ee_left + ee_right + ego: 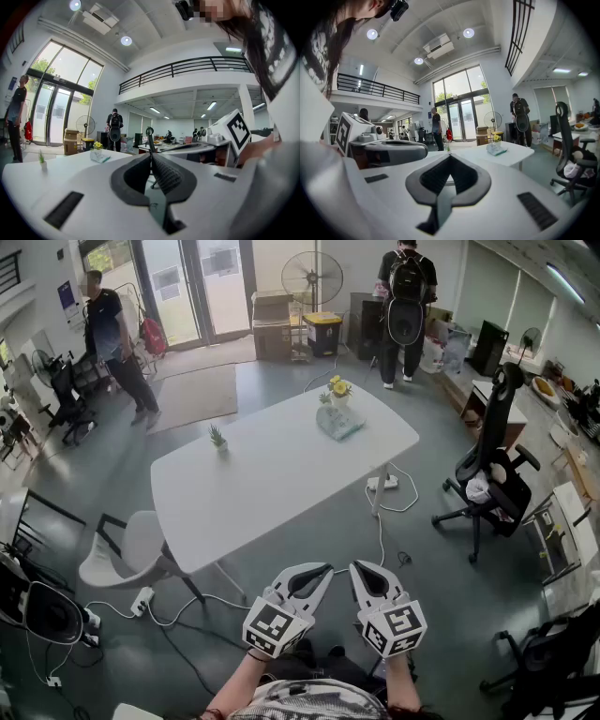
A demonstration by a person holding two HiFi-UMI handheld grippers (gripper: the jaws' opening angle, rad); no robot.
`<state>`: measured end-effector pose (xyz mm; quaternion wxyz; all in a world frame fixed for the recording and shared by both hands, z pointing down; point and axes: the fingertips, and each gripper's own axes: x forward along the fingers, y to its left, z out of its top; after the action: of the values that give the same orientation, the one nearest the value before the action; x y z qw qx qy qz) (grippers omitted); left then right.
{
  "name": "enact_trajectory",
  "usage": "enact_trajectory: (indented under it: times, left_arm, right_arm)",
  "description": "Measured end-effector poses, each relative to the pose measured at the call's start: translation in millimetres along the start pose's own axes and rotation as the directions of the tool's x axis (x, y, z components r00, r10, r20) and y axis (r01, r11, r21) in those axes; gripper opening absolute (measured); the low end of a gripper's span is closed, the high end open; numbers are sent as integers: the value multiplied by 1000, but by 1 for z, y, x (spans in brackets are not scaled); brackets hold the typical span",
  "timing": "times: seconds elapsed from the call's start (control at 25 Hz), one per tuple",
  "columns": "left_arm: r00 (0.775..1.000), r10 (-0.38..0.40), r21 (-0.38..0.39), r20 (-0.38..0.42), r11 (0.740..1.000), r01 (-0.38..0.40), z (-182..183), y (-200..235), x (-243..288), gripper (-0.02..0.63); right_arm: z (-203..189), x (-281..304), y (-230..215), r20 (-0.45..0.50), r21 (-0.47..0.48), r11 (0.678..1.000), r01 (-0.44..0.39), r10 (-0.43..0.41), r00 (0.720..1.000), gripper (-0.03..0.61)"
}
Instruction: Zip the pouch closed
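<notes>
Grey polished floor surrounds a white rounded-corner worktop (272, 484) in a tall, glass-fronted room. We see the pale translucent pouch (339, 421) lying flat near the worktop's far right end, well apart from both tools. Just behind it stands a small pot of yellow flowers (337, 387), so close that we cannot tell whether they touch. A little green potted plant (217, 437) sits alone toward the left edge. A white moulded chair (127, 554) stands at the near left corner, and white cables with a white power strip (382, 484) trail over the floor under the right end. A black office chair (492, 465) stands off to the right. Beyond the worktop we make out a pedestal fan (311, 277), a yellow-lidded bin (323, 332), stacked cardboard boxes (272, 324), a person wearing a black backpack (405, 296) and another person in dark clothes (112, 343) by the glass doors. What the pouch holds is too small to tell. Its longer side seems to run roughly left to right in the head view, and a teal strip shows along one edge in the right gripper view, but we cannot say which edge carries the zip. The left hand-held gripper (324, 571) and the right hand-held gripper (360, 567) are held side by side over the floor, short of the worktop's near edge. Both point toward the worktop, each with its jaws together on nothing.
</notes>
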<state>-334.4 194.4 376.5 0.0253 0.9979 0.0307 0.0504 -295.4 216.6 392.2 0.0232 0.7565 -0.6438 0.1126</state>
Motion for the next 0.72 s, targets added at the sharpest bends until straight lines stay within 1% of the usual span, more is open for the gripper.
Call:
enact_trajectory:
  times: [0.24,0.44,0.72]
  left_arm:
    - [1000,21,6,-9,1000,-21,-2,-4,10,20]
    - [999,33,-6,-10,999,-33,-4,-6,16,20]
    - [999,33,-2,-20,999,-33,-5,-16,41,20]
  right_arm:
    - [1,-4,-8,-1,-6,1000,-20,20,1000,-6]
    - [1,-5,-15,10,-17,1000,-26,26,1000,-5]
    - [-5,-12,-38,5,-21,999,-36,36,999,-5]
